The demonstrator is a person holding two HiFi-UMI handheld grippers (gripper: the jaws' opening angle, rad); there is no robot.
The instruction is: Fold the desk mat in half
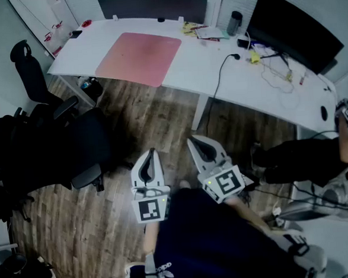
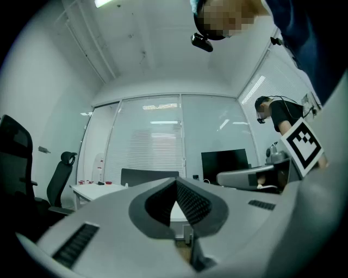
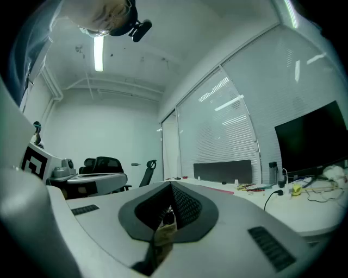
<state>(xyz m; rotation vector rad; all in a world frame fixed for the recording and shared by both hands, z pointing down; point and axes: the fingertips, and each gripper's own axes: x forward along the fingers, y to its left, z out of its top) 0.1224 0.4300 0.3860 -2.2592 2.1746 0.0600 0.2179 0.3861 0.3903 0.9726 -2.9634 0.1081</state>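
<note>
Both hand-held grippers (image 1: 150,152) (image 1: 193,141) closed, well apart from flat desk mat (image 1: 138,57)

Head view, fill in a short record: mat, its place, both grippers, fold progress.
mat: pink desk mat, lying flat, unfolded
place: on the white desk, toward its left end in this view
left gripper: shut, empty, over the floor, short of the desk
right gripper: shut, empty, beside the left one
fold: not started
</note>
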